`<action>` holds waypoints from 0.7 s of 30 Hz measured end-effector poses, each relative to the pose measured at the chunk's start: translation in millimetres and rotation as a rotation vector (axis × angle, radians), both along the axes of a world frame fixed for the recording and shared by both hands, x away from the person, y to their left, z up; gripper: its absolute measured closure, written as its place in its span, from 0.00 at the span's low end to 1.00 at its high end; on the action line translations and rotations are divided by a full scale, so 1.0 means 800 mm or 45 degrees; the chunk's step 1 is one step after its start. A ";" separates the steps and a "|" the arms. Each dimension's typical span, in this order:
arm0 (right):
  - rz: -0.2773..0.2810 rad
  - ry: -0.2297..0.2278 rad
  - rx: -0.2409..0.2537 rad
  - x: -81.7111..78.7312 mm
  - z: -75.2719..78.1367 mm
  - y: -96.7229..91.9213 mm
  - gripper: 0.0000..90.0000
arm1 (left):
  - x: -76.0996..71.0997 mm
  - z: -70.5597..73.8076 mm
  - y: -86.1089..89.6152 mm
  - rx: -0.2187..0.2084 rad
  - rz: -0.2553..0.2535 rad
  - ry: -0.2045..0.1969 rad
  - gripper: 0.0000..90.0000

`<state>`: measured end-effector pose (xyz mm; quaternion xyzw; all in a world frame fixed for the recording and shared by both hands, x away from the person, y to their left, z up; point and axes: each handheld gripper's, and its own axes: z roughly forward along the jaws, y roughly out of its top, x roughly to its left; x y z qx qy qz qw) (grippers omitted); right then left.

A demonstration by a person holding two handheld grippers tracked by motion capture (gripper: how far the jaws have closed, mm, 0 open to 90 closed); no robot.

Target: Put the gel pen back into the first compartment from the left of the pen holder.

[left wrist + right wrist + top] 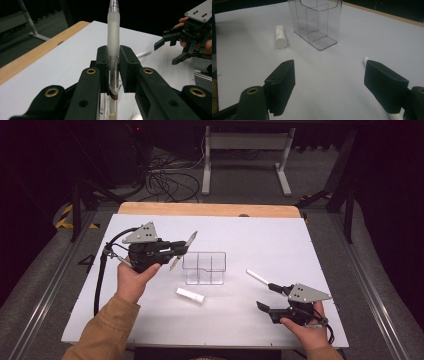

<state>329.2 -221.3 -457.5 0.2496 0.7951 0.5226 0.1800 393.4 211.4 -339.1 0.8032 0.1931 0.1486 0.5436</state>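
My left claw (114, 67) grips a pen (113, 37) — next it goes into the clear holder (204, 268); my right claw (332, 87) gapes empty.

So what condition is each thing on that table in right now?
Left gripper: shut on the pen.
Pen: held, off the table.
Right gripper: open, nothing between its jaws.
Clear organizer: upright, empty.
White tube: lying flat.
White stick: lying flat.

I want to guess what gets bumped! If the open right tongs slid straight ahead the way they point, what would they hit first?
Probably the clear plastic holder. It stands straight ahead of the right tongs, with bare table between. The white tube lies off to the left, and the white stick beside the right jaw, so likely both get missed.
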 end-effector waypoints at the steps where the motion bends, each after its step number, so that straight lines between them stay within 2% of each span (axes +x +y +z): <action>1: 0.000 -0.001 0.001 0.000 0.000 0.000 0.29 | 0.001 -0.001 -0.001 -0.004 0.001 0.000 0.88; 10: 0.000 0.000 0.001 0.000 0.000 0.000 0.29 | 0.012 -0.009 -0.011 -0.053 0.012 -0.046 0.88; 13: 0.000 0.000 -0.002 0.000 -0.001 0.000 0.29 | 0.018 -0.013 -0.015 -0.082 0.007 -0.039 0.88; 21: -0.002 0.000 0.001 0.000 0.000 -0.001 0.29 | 0.035 -0.021 -0.025 -0.186 -0.012 0.020 0.88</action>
